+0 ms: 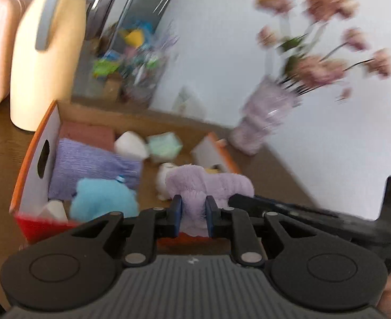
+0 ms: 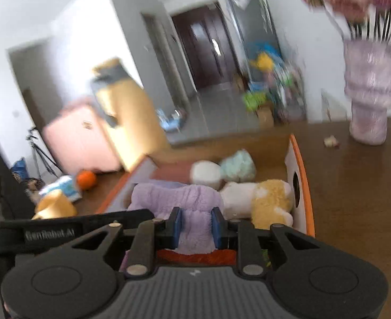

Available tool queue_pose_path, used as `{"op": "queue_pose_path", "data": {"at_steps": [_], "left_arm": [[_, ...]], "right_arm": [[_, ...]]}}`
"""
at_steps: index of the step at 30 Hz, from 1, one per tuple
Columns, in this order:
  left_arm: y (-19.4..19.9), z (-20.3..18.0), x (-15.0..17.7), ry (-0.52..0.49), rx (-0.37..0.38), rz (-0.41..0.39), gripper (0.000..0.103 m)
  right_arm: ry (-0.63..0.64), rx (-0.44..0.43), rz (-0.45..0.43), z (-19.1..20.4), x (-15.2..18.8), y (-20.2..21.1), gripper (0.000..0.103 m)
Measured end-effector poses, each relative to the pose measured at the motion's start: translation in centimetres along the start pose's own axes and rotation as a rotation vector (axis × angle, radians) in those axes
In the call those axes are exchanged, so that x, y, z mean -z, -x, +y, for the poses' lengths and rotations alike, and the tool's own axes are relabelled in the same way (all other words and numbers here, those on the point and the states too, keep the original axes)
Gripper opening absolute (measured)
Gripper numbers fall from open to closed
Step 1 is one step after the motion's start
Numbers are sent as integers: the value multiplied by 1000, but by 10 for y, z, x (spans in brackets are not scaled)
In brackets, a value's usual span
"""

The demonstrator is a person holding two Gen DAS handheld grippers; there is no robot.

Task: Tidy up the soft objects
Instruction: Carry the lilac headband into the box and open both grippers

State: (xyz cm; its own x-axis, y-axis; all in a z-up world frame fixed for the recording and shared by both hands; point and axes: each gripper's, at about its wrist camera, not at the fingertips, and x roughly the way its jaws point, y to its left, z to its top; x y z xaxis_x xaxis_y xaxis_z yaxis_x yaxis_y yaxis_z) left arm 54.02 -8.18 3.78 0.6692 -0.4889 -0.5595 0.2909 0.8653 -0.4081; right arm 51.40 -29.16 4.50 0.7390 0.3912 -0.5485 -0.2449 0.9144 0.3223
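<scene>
Both our grippers are pinching the same fluffy lilac cloth over the box.

Left wrist view: our left gripper (image 1: 192, 215) has its blue pads squeezed on the lilac cloth (image 1: 208, 183), which hangs above the near end of the orange-edged cardboard box (image 1: 36, 159); a blue plush (image 1: 102, 199) and purple towel (image 1: 94, 164) lie inside, to the left. Right wrist view: our right gripper (image 2: 194, 226) is clamped on that cloth (image 2: 174, 199) too, with a yellow-and-white plush (image 2: 262, 199) just right of it in the box (image 2: 305, 183).

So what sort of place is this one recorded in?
Most likely a lived-in home: a wooden table with a vase of flowers, a hallway with a dark door, and toys piled on the floor.
</scene>
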Motion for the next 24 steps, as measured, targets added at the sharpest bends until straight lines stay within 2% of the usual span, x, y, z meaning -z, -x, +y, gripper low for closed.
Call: {"op": "queue_pose_path", "data": {"at_steps": [2, 6, 8, 9, 11, 13, 15, 17, 20, 22, 24], "left_arm": [[-29, 10, -9, 39, -35, 55, 20], [-59, 20, -4, 3, -89, 130, 23], [-63, 19, 0, -28, -127, 142, 33], [-62, 19, 2, -40, -137, 133, 36], [-55, 18, 4, -68, -137, 116, 39], [-43, 15, 2, -86, -132, 94, 44], [-29, 10, -3, -103, -135, 66, 44], [-9, 5, -9, -116, -145, 31, 46], [27, -4, -15, -145, -172, -39, 54], [57, -11, -11, -175, -204, -99, 61], [82, -19, -3, -208, -226, -150, 62]], "right_arm": [[-2, 32, 55, -8, -10, -29, 23], [29, 105, 179, -10, -11, -69, 24], [37, 124, 223, -8, -7, -78, 26], [34, 141, 227, -8, -5, -80, 30], [21, 163, 217, -10, -5, -79, 32], [-4, 148, 207, -12, -7, -72, 38], [-3, 139, 178, -10, -11, -57, 42], [15, 136, 136, -3, -18, -36, 43], [69, 138, 64, 9, -26, 2, 51], [123, 143, 8, 20, -24, 34, 57], [166, 146, -46, 27, -18, 64, 58]]}}
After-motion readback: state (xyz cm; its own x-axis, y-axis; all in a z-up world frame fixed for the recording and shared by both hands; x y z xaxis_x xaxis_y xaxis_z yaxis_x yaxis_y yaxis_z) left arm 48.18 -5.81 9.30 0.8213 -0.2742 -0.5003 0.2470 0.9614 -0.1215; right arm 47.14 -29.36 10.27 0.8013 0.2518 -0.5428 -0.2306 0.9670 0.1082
